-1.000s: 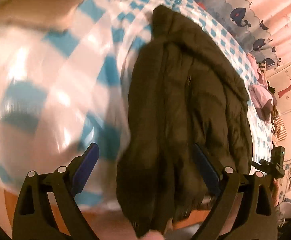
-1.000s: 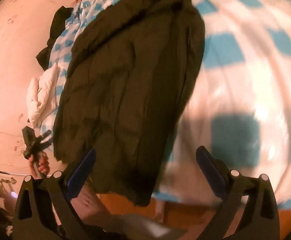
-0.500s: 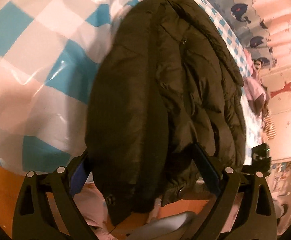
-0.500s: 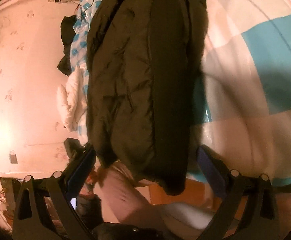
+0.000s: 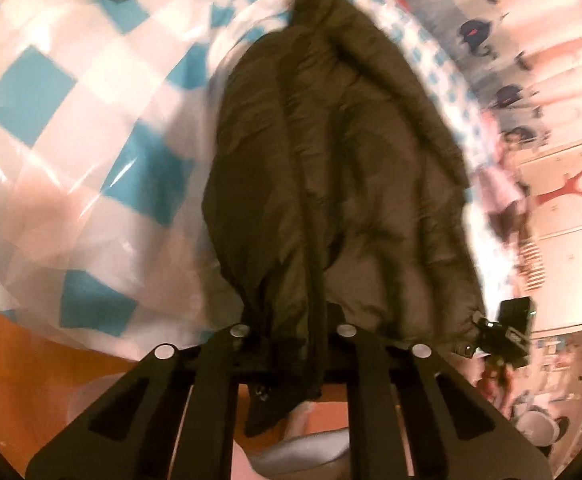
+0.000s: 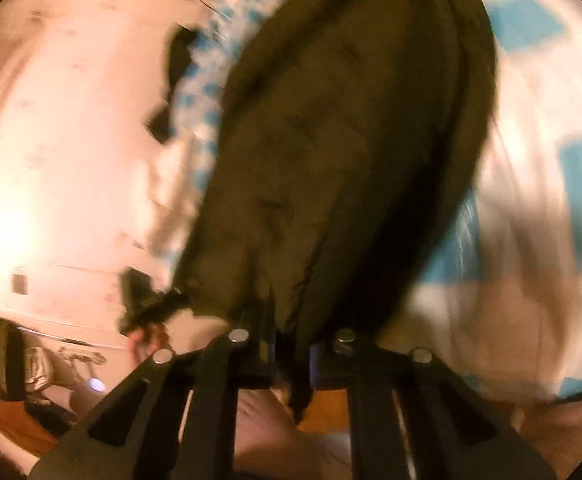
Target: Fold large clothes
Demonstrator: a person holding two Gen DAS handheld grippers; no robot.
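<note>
A dark olive puffer jacket (image 5: 339, 168) lies lengthwise on a blue-and-white checked bed cover (image 5: 71, 120), its hem hanging over the near edge. My left gripper (image 5: 291, 336) is shut on the jacket's hem at one corner. In the right wrist view the same jacket (image 6: 331, 152) fills the middle, and my right gripper (image 6: 291, 344) is shut on the hem at the other corner. Each gripper shows small in the other's view, the right one (image 5: 507, 332) at the jacket's right edge and the left one (image 6: 147, 300) at its left edge.
The checked cover (image 6: 531, 200) spreads to the right in the right wrist view. A whale-print curtain (image 5: 491, 40) and pink clothes (image 5: 503, 188) lie beyond the bed. An orange wooden floor (image 5: 23, 360) shows below the bed edge. Dark clothes (image 6: 179, 56) lie by the pink wall.
Both grippers, open a moment ago, have moved in on the jacket's hem and shut on it. The views are blurred by motion.
</note>
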